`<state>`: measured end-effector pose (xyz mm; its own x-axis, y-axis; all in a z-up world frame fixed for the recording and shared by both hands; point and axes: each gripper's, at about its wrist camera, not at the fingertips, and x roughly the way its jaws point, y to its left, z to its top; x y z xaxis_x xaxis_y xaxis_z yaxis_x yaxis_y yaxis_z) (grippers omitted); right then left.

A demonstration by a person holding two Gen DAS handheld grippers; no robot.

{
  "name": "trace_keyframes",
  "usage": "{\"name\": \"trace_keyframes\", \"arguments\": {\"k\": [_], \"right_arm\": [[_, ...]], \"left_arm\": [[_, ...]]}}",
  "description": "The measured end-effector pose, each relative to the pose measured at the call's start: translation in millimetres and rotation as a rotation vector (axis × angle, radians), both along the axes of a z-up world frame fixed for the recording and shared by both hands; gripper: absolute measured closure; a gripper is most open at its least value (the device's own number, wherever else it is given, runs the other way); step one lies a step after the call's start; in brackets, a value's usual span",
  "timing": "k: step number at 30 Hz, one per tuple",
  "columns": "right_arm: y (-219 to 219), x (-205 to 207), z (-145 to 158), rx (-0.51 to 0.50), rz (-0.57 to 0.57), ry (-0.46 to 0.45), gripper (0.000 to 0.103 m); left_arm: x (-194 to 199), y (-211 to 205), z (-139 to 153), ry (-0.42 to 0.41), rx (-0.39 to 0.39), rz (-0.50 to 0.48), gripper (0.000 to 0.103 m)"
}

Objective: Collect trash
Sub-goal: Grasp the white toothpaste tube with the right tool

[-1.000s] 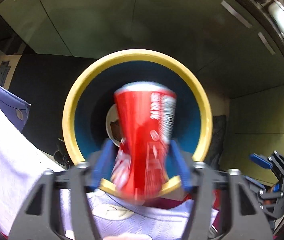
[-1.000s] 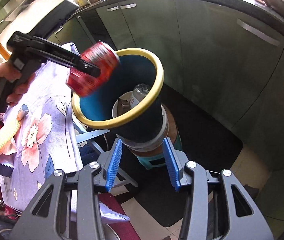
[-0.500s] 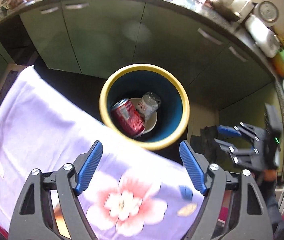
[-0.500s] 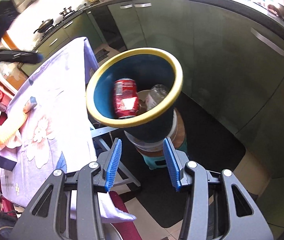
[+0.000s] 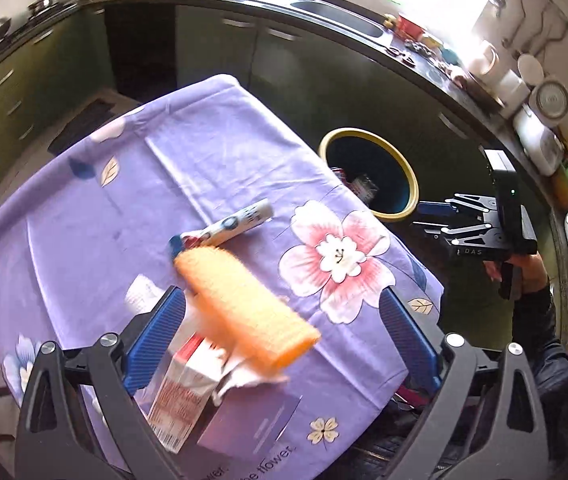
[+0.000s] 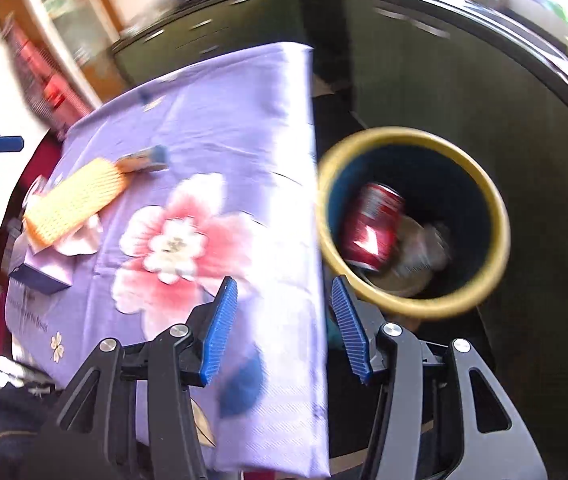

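A blue bin with a yellow rim stands beside the table's far right edge. A red can and a clear plastic bottle lie inside it. My left gripper is open and empty above the purple flowered tablecloth, over an orange foam net, a red-and-white carton and a toothpaste tube. My right gripper is open and empty over the table edge next to the bin; it also shows in the left wrist view.
A white crumpled paper and a purple box lie on the cloth near the foam net. Green kitchen cabinets and a cluttered dark counter stand behind the table and bin.
The left gripper let go of the red can, which dropped into the bin, then pulled back over the table. The right gripper swung left toward the table edge.
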<state>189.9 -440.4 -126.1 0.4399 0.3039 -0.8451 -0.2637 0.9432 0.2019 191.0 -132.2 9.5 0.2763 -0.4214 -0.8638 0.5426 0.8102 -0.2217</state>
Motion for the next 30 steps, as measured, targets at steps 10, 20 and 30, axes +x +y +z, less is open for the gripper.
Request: {"name": "trace_keyframes", "arguments": {"k": [10, 20, 30], "right_arm": [[143, 69, 21, -0.154, 0.504, -0.15, 0.05], [198, 123, -15, -0.25, 0.658, -0.107, 0.049], [209, 129, -28, -0.244, 0.714, -0.037, 0.063]], "left_arm": [[-38, 102, -20, -0.043, -0.018, 0.213, 0.009], [-63, 130, -29, -0.022, -0.069, 0.254, 0.009], [-69, 127, -37, -0.003, -0.076, 0.254, 0.009]]}}
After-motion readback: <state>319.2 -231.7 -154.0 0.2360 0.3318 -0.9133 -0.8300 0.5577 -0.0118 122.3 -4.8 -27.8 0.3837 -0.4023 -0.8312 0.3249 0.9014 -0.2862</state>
